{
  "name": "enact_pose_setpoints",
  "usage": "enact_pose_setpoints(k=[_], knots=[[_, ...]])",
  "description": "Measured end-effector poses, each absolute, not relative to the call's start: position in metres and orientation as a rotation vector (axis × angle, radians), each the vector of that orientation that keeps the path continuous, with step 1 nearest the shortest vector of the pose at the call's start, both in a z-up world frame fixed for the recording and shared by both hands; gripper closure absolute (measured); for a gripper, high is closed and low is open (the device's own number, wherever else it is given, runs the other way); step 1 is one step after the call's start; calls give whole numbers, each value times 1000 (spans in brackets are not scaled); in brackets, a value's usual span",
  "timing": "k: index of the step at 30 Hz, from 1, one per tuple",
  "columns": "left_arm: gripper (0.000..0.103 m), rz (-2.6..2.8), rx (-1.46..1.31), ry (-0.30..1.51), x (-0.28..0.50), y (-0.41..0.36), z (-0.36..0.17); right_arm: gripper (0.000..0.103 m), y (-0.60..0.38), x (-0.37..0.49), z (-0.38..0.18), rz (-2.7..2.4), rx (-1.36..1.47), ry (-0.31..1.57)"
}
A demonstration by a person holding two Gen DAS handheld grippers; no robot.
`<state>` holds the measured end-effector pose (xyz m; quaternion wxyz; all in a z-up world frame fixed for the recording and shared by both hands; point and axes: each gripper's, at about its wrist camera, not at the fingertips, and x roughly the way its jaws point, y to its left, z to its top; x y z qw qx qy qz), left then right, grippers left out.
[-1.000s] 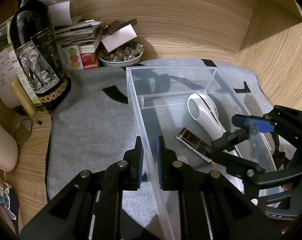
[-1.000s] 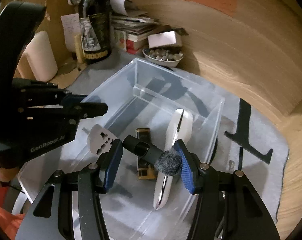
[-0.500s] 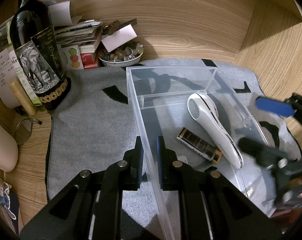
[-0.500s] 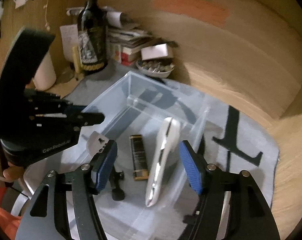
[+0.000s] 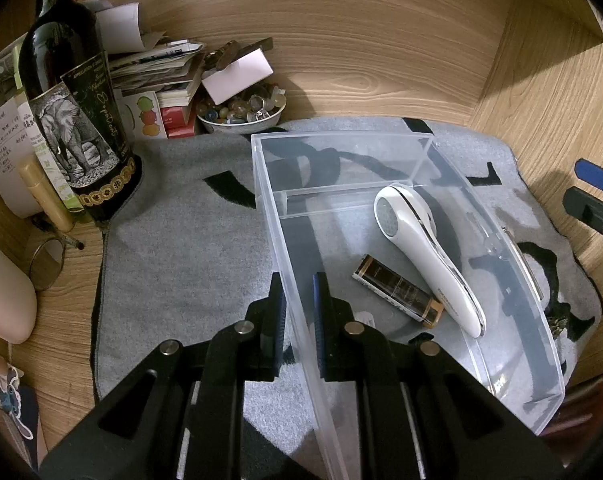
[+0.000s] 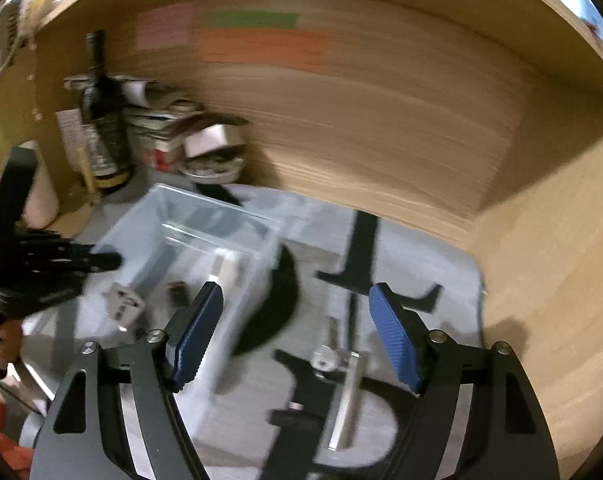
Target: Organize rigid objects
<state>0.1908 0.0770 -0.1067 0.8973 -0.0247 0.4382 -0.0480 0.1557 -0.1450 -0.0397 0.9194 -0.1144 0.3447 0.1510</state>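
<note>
Fingers of the left gripper (image 5: 298,316) are clamped on the near left wall of the clear bin (image 5: 497,240), angled downward. Fingers of the right gripper (image 6: 297,332) stand apart, have just been opening, and hold nothing, above the grey mat (image 6: 429,248) right of the bin. Inside the bin lie a white handheld device (image 5: 425,248) and a dark tube (image 5: 397,290). The mat covers a wooden table (image 5: 61,300).

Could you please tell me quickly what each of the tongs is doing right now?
Left tongs: shut on the clear bin wall.
Right tongs: open, just widened, holding nothing.
</note>
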Motion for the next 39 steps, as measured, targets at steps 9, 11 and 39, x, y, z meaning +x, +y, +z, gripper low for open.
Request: enact_pose_setpoints(k=[9, 11, 39], knots=[[92, -99, -49, 908, 191, 77, -107, 30, -179, 170, -90, 215, -221, 851], [92, -96, -47, 908, 191, 77, -106, 32, -184, 173, -102, 203, -224, 888], [92, -95, -45, 910, 191, 78, -108, 89, -196, 173, -108, 225, -130, 872]])
